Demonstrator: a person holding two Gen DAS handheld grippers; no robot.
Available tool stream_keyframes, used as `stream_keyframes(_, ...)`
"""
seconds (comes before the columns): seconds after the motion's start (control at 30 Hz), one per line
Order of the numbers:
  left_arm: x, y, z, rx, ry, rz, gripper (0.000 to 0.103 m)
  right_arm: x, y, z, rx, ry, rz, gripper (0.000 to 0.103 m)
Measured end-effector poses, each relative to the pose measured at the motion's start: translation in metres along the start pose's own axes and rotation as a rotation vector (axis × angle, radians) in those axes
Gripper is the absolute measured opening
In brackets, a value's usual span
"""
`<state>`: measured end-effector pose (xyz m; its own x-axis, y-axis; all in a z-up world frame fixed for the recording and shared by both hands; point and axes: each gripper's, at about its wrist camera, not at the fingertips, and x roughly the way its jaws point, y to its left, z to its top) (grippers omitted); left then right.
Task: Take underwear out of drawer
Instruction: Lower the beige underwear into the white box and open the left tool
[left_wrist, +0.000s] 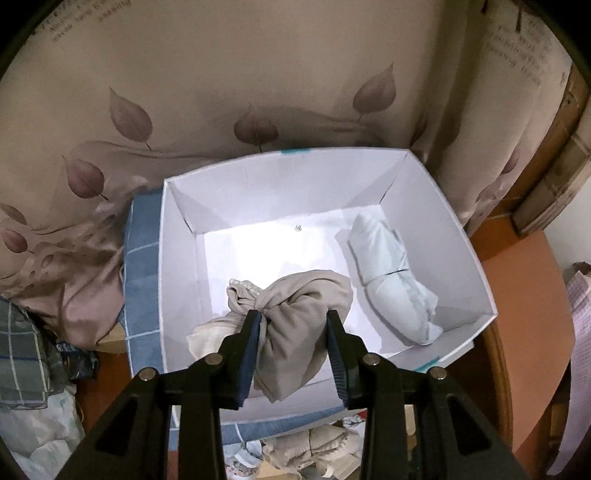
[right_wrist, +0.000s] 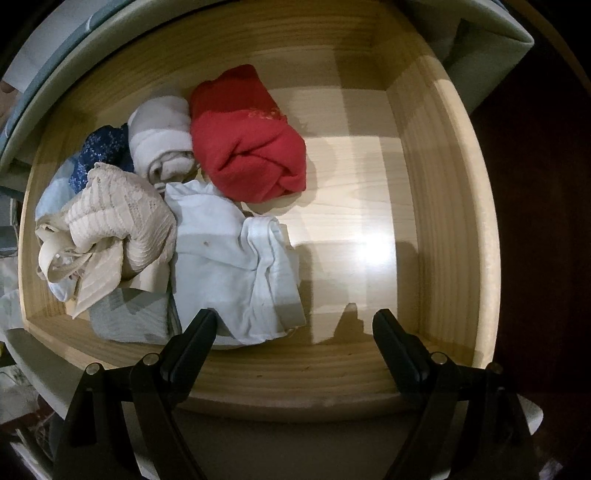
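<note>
The left gripper (left_wrist: 293, 325) is hanging over a white box (left_wrist: 461, 236), with a beige underwear piece (left_wrist: 295, 317) between its fingers. The left finger is pressing into a bunched knot of cloth; the right finger looks just off the fabric, so I cannot tell whether it is clamping or already letting go. The piece is drooping across the box's near wall, its long axis running roughly from the box interior toward the camera, with the knotted lace end pointing into the box. It is probably being held there for dropping in. A rolled pale-blue piece (left_wrist: 391, 273) is already lying along the box's right wall, its long axis running from the far corner to the near corner.

The right gripper (right_wrist: 293, 319) is hovering with its jaws spread wide and nothing between them, above the near edge of the wooden drawer (right_wrist: 436, 229). It is likely lining up for the next pick. The remaining underwear is crowding the drawer's left half, and the right half is showing bare wood. A white piece (right_wrist: 236, 258) is lying closest, just beyond the left finger, its long axis running near to far. A red roll (right_wrist: 247, 144) is sitting farther back, its folded end pointing toward the near right. A cream lace piece (right_wrist: 114, 229), a grey-white roll (right_wrist: 162, 140) and a navy patterned one (right_wrist: 103, 155) are packing against the left wall.
</note>
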<state>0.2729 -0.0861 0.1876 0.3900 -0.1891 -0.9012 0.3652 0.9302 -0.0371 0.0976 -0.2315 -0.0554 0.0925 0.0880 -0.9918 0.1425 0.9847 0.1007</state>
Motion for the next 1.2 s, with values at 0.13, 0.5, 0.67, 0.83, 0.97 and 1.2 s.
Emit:
stream_keyframes(0.13, 0.022, -0.001, -0.004, 0.012, 0.060, 0.018, 0.035, 0.000, 0.000, 0.000, 0.001, 0.000, -0.001, 0.084)
stream_keyframes(0.5, 0.047, 0.017, -0.013, -0.028, 0.122, 0.006, 0.041, -0.001, 0.001, 0.003, 0.002, -0.002, 0.003, 0.084)
stream_keyframes(0.67, 0.047, 0.029, -0.017, -0.071, 0.116, -0.007, 0.042, -0.002, 0.005, 0.003, -0.002, -0.002, 0.001, 0.084)
stream_keyframes(0.83, 0.036, 0.034, -0.022, -0.090, 0.105, -0.030, 0.043, -0.001, 0.011, 0.003, -0.007, 0.001, -0.006, 0.084)
stream_keyframes(0.97, 0.021, 0.036, -0.033, -0.084, 0.092, -0.029, 0.043, 0.000, 0.015, 0.002, -0.011, 0.003, -0.011, 0.084)
stream_keyframes(1.2, -0.026, 0.047, -0.061, -0.104, 0.022, -0.040, 0.043, 0.003, 0.021, 0.001, -0.021, 0.008, -0.022, 0.084)
